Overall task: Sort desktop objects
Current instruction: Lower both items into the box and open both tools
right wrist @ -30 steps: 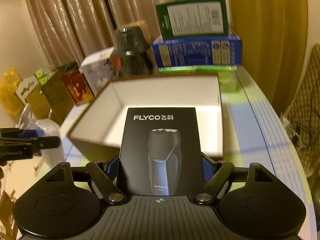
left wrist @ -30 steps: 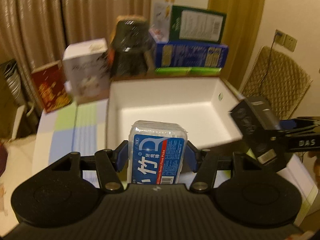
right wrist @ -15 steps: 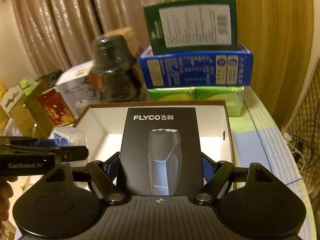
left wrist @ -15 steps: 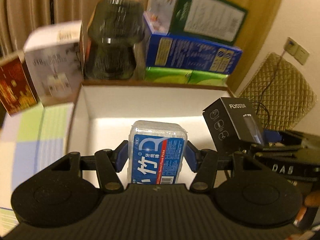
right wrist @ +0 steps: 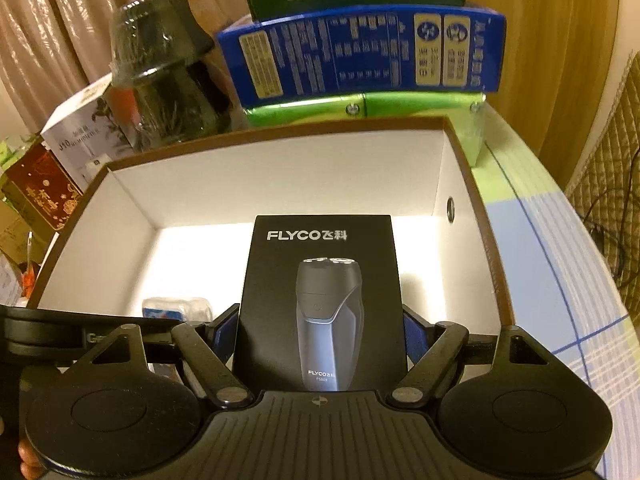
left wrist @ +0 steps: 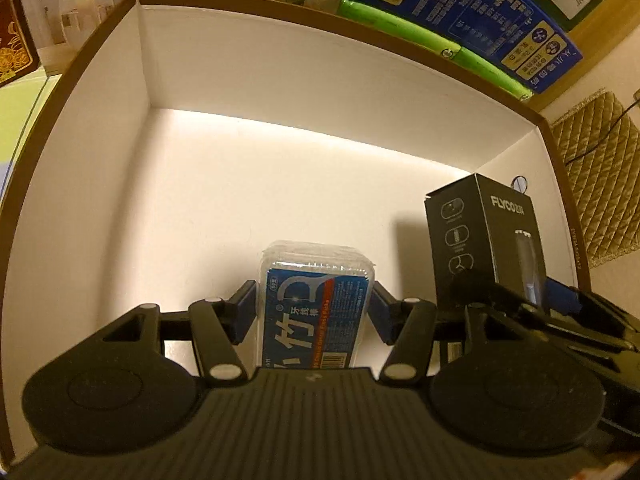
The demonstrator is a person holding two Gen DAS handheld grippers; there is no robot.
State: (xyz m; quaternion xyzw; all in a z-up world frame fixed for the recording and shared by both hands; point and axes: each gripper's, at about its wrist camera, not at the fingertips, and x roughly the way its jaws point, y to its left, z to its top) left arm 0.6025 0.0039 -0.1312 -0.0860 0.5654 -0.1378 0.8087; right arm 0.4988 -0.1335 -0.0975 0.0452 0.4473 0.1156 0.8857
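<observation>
Pinching a ribbed clear-plastic floss case [left wrist: 318,304], left tool [left wrist: 312,308]; right tool [right wrist: 320,330] clamping a matte black carton [right wrist: 320,300].

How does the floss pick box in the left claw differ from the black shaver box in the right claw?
The floss pick box is clear plastic with a blue label and rounded corners; the shaver box is black cardboard with sharp edges. The floss pick box looks smaller and narrower, so the left claw stands less wide than the right claw. Both are held upright, gripped by their sides, over the white storage box.
</observation>
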